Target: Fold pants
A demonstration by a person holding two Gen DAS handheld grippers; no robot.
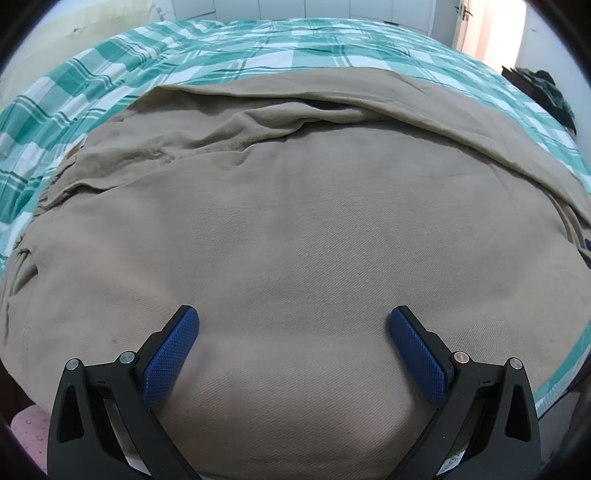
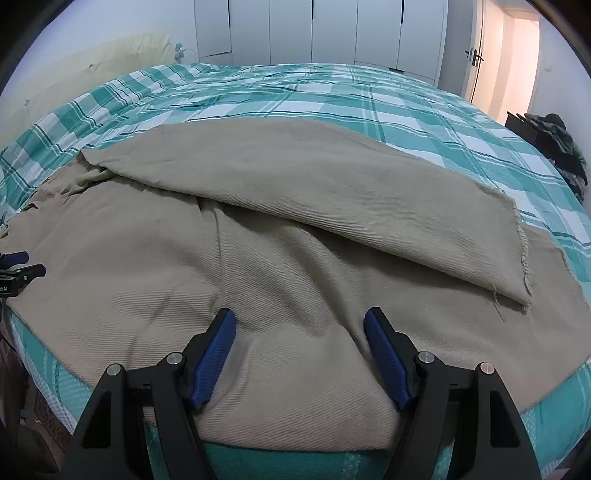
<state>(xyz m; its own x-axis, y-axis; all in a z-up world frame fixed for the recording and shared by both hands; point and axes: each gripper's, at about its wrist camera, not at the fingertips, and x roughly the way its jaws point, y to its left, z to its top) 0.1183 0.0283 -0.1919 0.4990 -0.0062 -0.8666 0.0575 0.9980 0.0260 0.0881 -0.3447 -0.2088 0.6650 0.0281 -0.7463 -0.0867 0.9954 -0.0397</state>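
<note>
Khaki pants point(image 1: 295, 229) lie spread over the near part of a bed, filling most of the left wrist view. One leg point(image 2: 314, 192) is folded over the other, and its frayed hem point(image 2: 517, 251) ends at the right. My left gripper point(image 1: 293, 317) hovers low over the cloth with its blue pads point(image 1: 170, 354) wide apart and nothing pinched between them. My right gripper point(image 2: 299, 321) is open too, its fingers straddling the near edge of the pants point(image 2: 295, 424) without pressing it. The tip of the left gripper point(image 2: 16, 266) shows at the left edge of the right wrist view.
The bed carries a teal and white checked cover point(image 2: 295, 96). A cream headboard point(image 2: 92, 62) stands at the back left and white wardrobe doors point(image 2: 314, 29) behind. A dark heap of clothes point(image 2: 554, 140) lies at the right, near an open door point(image 2: 502, 59).
</note>
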